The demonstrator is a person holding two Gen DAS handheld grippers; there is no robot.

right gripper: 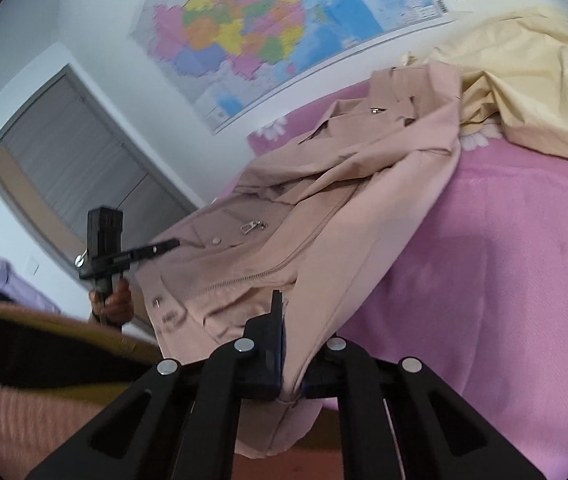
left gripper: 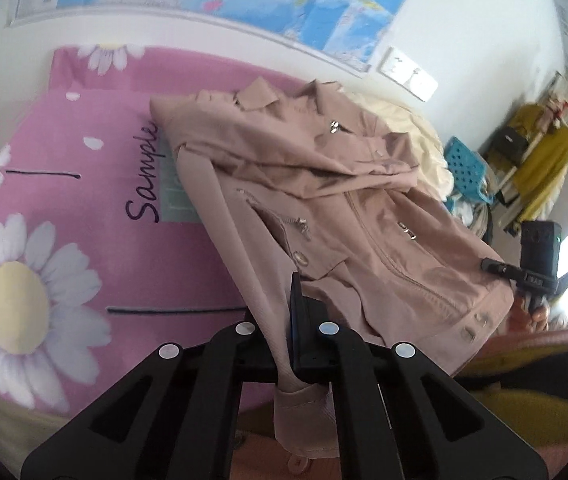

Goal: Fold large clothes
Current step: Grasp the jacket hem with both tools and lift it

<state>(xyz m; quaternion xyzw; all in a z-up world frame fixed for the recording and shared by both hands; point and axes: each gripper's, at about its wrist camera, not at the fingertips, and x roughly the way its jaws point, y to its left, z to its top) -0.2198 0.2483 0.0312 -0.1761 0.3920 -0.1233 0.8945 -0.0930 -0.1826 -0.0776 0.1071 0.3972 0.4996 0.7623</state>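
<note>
A beige-pink jacket [left gripper: 324,184] with zips and metal snaps lies front up on a pink daisy-print bed cover [left gripper: 64,200]. My left gripper [left gripper: 289,292] is shut on one sleeve [left gripper: 244,248] just above its cuff, and the cuff hangs down below the jaws. In the right wrist view my right gripper [right gripper: 282,300] is shut on the jacket's [right gripper: 324,208] other sleeve [right gripper: 364,248] near its cuff, lifting it off the bed. Each view also shows the opposite gripper at the jacket's hem: the right gripper [left gripper: 492,265] and the left gripper [right gripper: 168,245], held by a hand [right gripper: 118,300].
A cream cloth [right gripper: 524,80] is bunched on the bed behind the jacket. A map [right gripper: 264,32] hangs on the wall above. A blue basket [left gripper: 464,168] and a rack of yellow clothes [left gripper: 540,160] stand beyond the bed. A grey door [right gripper: 76,176] is at the left.
</note>
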